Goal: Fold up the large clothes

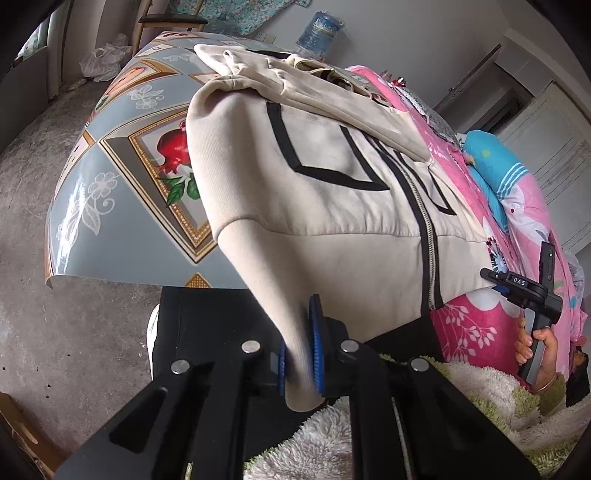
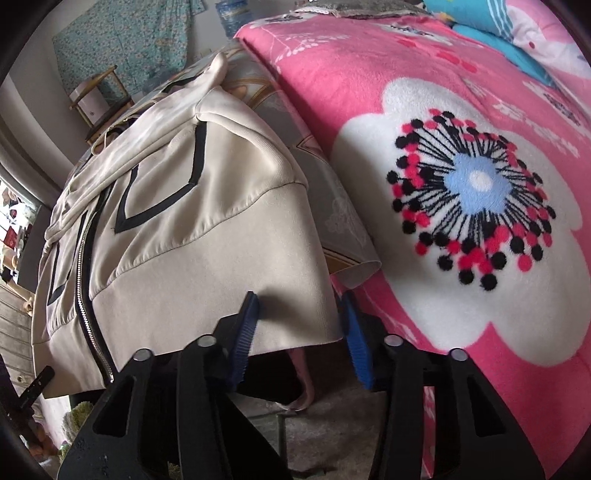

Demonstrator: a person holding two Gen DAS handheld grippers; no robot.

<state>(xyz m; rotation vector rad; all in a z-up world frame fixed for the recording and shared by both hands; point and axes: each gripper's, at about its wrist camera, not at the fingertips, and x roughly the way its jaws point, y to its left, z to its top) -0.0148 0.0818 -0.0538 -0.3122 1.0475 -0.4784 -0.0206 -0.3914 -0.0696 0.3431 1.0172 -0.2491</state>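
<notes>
A cream zip-up hoodie (image 1: 332, 192) with black stripe trim lies front-up on a patterned table cover (image 1: 122, 166). Its hem hangs over the near edge. My left gripper (image 1: 301, 354) is shut on the hoodie's lower left hem corner, blue pads pinching the fabric. In the right wrist view the hoodie (image 2: 177, 229) fills the left half. My right gripper (image 2: 301, 332) is open, its blue pads (image 2: 246, 328) on either side of the lower right hem corner. The right gripper also shows in the left wrist view (image 1: 532, 291), held in a hand.
A pink flowered blanket (image 2: 461, 177) lies right of the table cover. A blue pillow (image 1: 491, 162) lies beyond it. A wooden chair (image 1: 166, 18) and a water jug (image 1: 321, 31) stand at the far end. Concrete floor (image 1: 37, 332) lies at left.
</notes>
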